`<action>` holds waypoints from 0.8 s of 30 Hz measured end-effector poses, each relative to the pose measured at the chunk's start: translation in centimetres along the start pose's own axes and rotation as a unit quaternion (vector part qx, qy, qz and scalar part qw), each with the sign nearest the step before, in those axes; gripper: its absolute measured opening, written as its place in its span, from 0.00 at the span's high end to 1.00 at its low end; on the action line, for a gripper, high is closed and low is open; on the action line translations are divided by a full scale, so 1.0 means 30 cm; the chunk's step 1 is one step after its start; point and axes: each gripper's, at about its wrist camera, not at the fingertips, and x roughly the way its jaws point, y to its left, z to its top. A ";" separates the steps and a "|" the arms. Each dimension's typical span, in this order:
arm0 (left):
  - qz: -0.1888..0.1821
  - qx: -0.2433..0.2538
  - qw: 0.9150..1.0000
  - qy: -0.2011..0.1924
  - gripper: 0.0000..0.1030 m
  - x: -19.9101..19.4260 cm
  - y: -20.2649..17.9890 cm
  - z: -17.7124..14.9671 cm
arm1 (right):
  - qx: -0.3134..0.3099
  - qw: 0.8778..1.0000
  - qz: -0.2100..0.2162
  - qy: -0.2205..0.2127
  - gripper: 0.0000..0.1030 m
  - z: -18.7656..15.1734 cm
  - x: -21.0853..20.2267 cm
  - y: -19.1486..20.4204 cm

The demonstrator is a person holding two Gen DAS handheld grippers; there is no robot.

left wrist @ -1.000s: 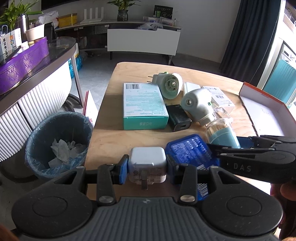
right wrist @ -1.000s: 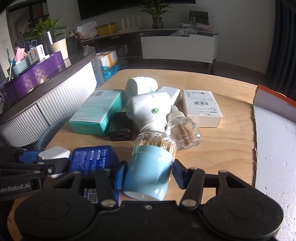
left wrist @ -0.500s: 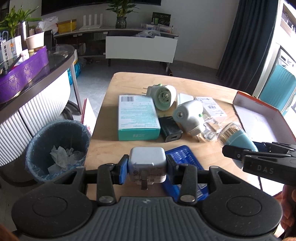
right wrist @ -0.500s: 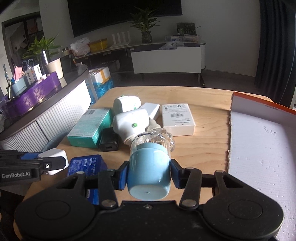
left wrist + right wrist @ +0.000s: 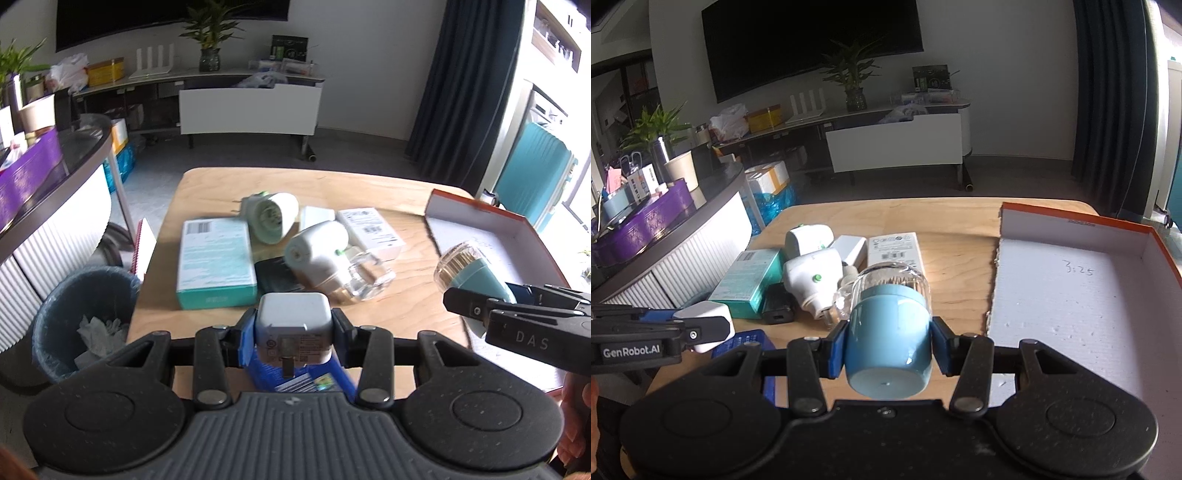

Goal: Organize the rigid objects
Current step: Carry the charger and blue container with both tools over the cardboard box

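Note:
My left gripper [image 5: 293,330] is shut on a white plug charger [image 5: 293,325] and holds it above the table's near edge; it also shows in the right wrist view [image 5: 705,325]. My right gripper [image 5: 888,347] is shut on a blue toothpick jar with a clear lid [image 5: 888,332], held above the table beside an open orange-edged box [image 5: 1071,295]. The jar also shows in the left wrist view [image 5: 469,273]. On the wooden table [image 5: 369,184] lie a teal box [image 5: 214,262], two white plug-in devices [image 5: 273,218] [image 5: 317,254], a black charger [image 5: 277,275], a white carton [image 5: 371,230] and a blue packet [image 5: 303,376].
A bin with a blue liner [image 5: 79,317] stands on the floor left of the table. A curved counter with a purple tray [image 5: 639,225] is further left. A low white cabinet [image 5: 249,109] is at the back wall. A teal suitcase [image 5: 532,181] stands at the right.
Both grippers have risen and pulled back from the table with their objects. The jar has moved right toward the orange-edged box. The items on the table have not moved.

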 end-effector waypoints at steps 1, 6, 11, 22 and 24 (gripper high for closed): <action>-0.003 0.002 1.000 -0.001 0.59 0.000 -0.007 0.004 | 0.002 1.000 -0.001 -0.001 0.45 0.002 -0.005 -0.007; -0.011 0.013 1.000 -0.006 0.59 -0.002 -0.055 0.020 | 0.011 1.000 -0.011 -0.008 0.45 0.010 -0.029 -0.044; -0.020 0.014 1.000 -0.007 0.59 0.001 -0.089 0.038 | 0.020 0.999 -0.021 -0.017 0.45 0.018 -0.056 -0.084; -0.033 0.023 0.999 -0.005 0.59 0.023 -0.158 0.066 | 0.036 0.998 -0.038 -0.025 0.45 0.031 -0.084 -0.154; -0.036 0.025 0.999 -0.006 0.59 0.025 -0.174 0.074 | 0.037 0.998 -0.039 -0.027 0.45 0.035 -0.088 -0.162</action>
